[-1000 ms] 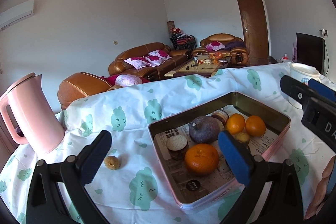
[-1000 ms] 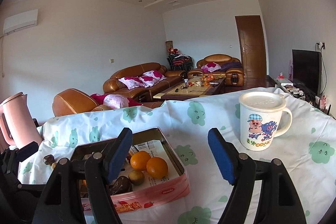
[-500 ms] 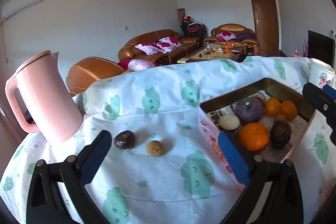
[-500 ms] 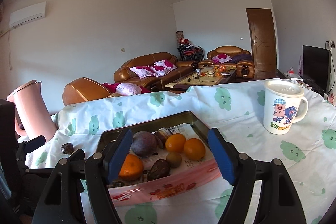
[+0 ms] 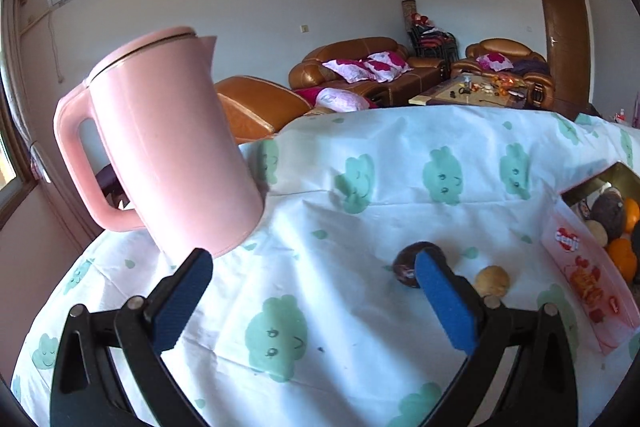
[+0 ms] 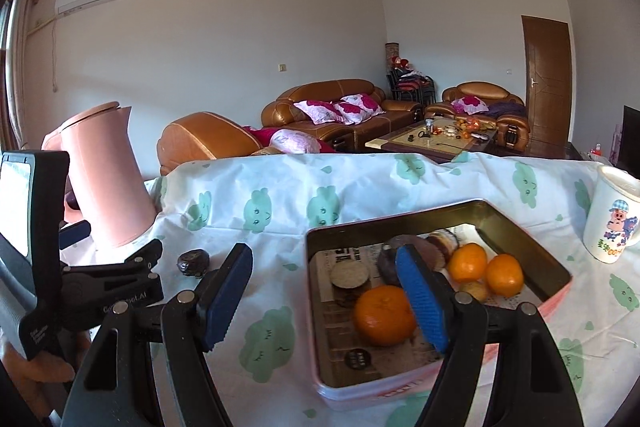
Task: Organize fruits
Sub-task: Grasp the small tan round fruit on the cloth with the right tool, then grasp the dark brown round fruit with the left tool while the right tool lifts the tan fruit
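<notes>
**Two fruits left outside the tin as both claws hang empty over the cloth**

Two stray fruits are seen lying on the cloud-print tabletop (image 5: 360,211): a dark round fruit (image 5: 404,265) and, just beside it, a small tan fruit (image 5: 493,281). Both rest between the pink kettle (image 5: 168,155) and the tin box (image 6: 400,393), where three oranges, among them the big one (image 6: 384,315), and several darker fruits are already gathered on a paper lining.

The left claw (image 5: 312,299) is held wide open with nothing between its pads, angled down at the cloth. The dark fruit is partly hidden behind its right-hand pad rather than centred in the gap, so a closure from this line would likely nudge the fruit aside; being round, it could be sent rolling toward the tan one or against the tin wall. The kettle stands close to the other pad, and a sideways correction made too freely could see it bumped.

The right claw (image 6: 324,303) is likewise open and empty, poised low over the near-left corner of the tin, one pad over the fruit inside and the other over the cloth. The mug (image 6: 612,219) stands well apart at the right.
</notes>
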`<action>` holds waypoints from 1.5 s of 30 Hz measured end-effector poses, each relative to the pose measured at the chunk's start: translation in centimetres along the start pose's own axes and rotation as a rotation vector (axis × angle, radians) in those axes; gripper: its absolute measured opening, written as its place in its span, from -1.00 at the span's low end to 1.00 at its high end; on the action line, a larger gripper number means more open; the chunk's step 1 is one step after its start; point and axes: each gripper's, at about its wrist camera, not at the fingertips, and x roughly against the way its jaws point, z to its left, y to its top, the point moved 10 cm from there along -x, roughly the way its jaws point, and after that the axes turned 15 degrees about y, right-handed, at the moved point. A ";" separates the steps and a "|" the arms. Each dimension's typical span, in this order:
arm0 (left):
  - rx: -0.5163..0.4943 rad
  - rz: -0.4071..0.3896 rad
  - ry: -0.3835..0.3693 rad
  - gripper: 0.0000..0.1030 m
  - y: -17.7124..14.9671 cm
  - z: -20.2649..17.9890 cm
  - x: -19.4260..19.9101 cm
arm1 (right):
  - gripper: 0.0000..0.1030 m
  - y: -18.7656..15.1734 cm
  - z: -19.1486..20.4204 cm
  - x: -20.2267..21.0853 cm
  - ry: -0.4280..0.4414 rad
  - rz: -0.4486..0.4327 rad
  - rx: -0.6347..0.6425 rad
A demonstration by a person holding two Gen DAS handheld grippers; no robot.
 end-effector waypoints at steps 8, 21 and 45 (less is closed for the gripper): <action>0.083 0.121 0.064 1.00 -1.2 3.8 -3.3 | -0.10 -1.8 4.6 -6.1 0.092 0.206 0.087; 0.068 0.135 0.067 1.00 -1.1 4.1 -3.7 | -0.27 -5.6 6.5 -12.3 0.151 0.494 0.075; -0.127 0.154 -0.268 0.60 -0.1 -8.6 -0.7 | -0.44 -0.9 0.2 -0.7 0.059 0.110 0.050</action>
